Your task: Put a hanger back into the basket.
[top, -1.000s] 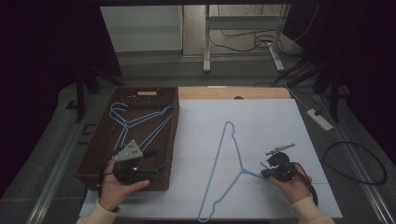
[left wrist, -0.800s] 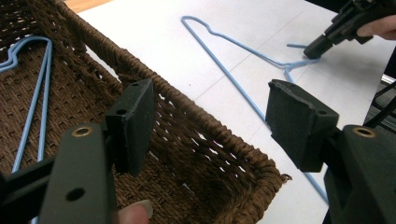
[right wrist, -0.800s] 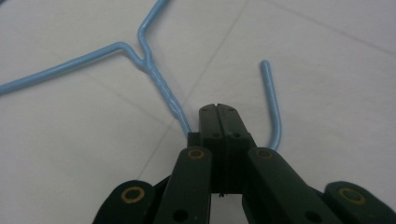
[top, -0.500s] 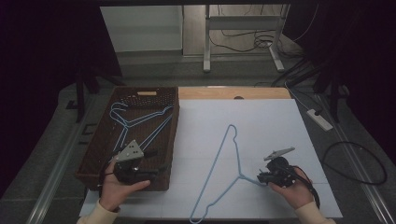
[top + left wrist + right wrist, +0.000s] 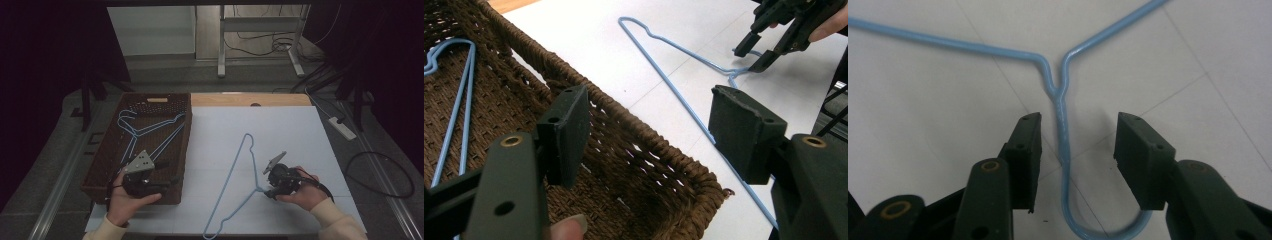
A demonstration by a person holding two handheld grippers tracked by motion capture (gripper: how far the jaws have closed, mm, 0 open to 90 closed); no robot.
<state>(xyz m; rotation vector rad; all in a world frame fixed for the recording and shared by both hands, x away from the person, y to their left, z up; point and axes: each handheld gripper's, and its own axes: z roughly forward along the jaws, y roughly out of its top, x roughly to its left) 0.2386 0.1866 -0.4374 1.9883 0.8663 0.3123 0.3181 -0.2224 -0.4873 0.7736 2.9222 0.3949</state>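
The right gripper [image 5: 1075,145] fingers have just been opening, releasing the thin light-blue wire hanger [image 5: 1062,130], now lying loose between them on the white surface [image 5: 280,135]. Placement looks done. The left gripper [image 5: 649,135] is hovering wide, empty.

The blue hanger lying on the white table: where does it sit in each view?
High view: blue hanger lies centre-bottom, right of the basket.
Left gripper view: hanger upper centre, beyond the basket rim.
Right gripper view: its neck between the open jaws.
Shared landmark: right gripper at the hook.
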